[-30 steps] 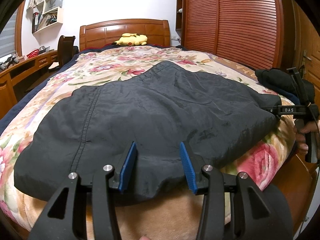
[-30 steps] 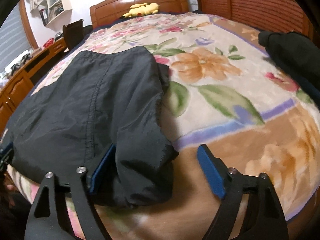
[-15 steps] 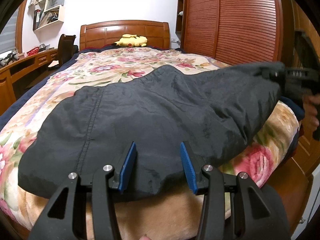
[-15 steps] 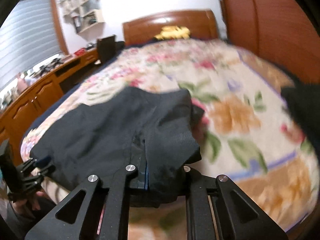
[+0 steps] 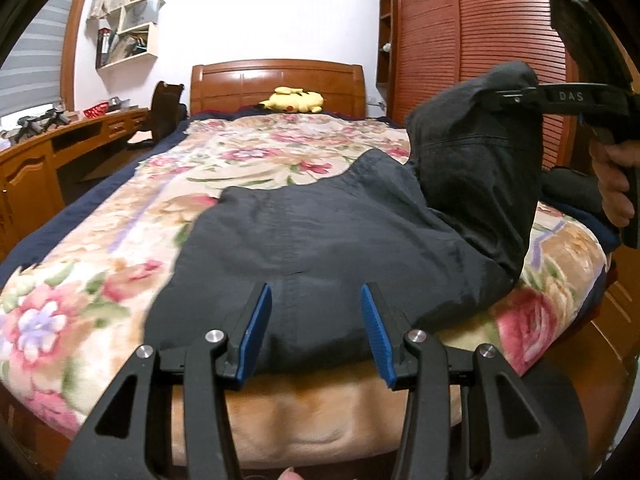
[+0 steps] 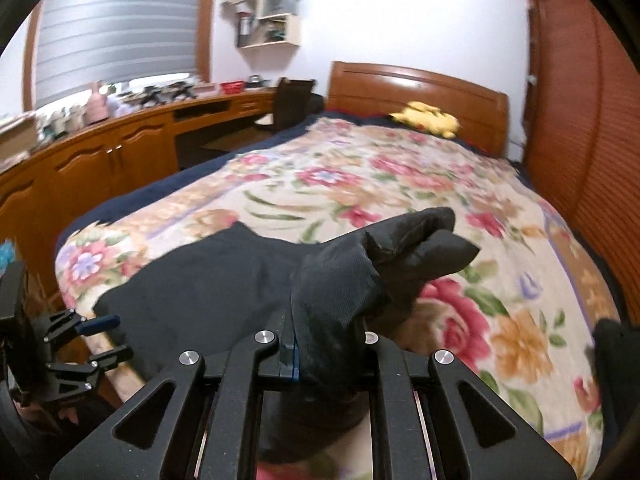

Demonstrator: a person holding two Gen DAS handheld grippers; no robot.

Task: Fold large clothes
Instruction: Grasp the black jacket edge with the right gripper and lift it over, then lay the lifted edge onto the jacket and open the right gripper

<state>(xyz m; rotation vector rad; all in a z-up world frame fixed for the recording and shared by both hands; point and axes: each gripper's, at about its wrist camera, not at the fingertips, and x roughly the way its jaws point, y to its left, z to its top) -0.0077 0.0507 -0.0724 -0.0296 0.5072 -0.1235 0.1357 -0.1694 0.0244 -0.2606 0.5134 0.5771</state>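
Note:
A large dark garment (image 5: 320, 240) lies spread on the floral blanket (image 5: 100, 280) at the foot of the bed. My left gripper (image 5: 316, 328) stands open at the garment's near edge, its blue pads (image 5: 256, 328) apart with the hem between them and not pinched. My right gripper (image 6: 294, 344) is shut on the garment's right end (image 6: 340, 300), whose bunched cloth sticks out past the fingers. In the left wrist view that right gripper (image 5: 504, 94) holds the end raised above the bed, with a hand (image 5: 612, 184) on its handle. The left gripper (image 6: 102, 338) also shows in the right wrist view.
A second dark garment (image 5: 568, 188) lies at the bed's right edge. A yellow plush toy (image 5: 294, 100) rests by the wooden headboard (image 5: 276, 80). A wooden desk (image 5: 60, 140) and a chair (image 5: 166, 108) run along the left. A slatted wardrobe (image 5: 480, 40) stands on the right.
My right gripper shut on the garment's right end and lifted it off the bed, up and inward. The left gripper shifted along the near edge, jaws unchanged.

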